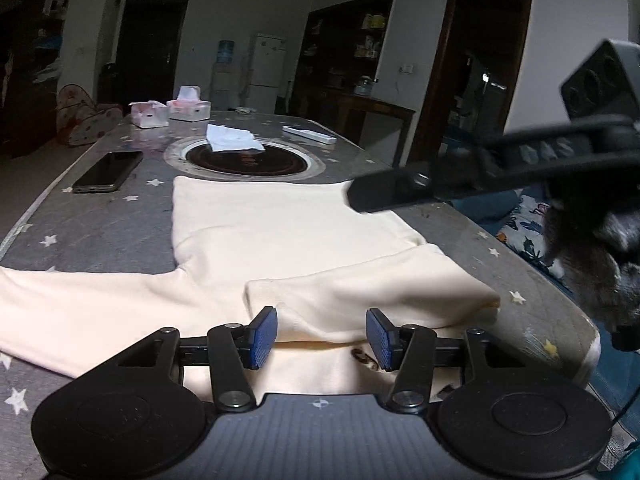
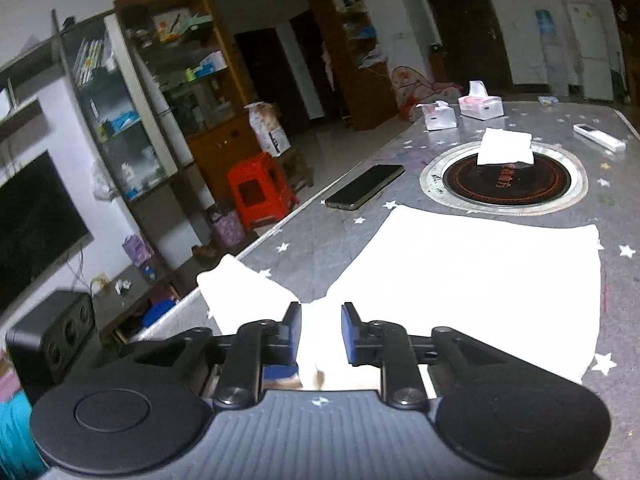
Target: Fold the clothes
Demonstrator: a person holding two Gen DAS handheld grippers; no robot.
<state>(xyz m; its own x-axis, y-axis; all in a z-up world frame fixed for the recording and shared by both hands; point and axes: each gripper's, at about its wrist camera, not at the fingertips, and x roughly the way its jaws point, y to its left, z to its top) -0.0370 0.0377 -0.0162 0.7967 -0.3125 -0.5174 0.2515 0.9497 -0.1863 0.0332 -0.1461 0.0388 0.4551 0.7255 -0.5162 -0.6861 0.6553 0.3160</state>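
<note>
A cream long-sleeved shirt (image 1: pixel 288 232) lies flat on the grey star-patterned table (image 1: pixel 100 232). One sleeve (image 1: pixel 360 288) is folded in over the body, and the other sleeve (image 1: pixel 80 308) stretches out to the left. My left gripper (image 1: pixel 322 336) hovers open just above the collar end, with nothing between its blue pads (image 1: pixel 264 336). In the right wrist view the shirt (image 2: pixel 460 280) looks white, and its outstretched sleeve (image 2: pixel 240 292) reaches the table's left edge. My right gripper (image 2: pixel 322 332) is open above the shirt near that sleeve's shoulder. It shows blurred in the left wrist view (image 1: pixel 372 194).
A phone (image 1: pixel 108 172) lies beyond the shirt on the left. A round inset cooktop (image 1: pixel 244 158) has a tissue (image 1: pixel 232 138) on it. Tissue boxes (image 1: pixel 188 106) and a remote (image 1: pixel 310 134) are at the far end. A red stool (image 2: pixel 260 188) stands off the table's left side.
</note>
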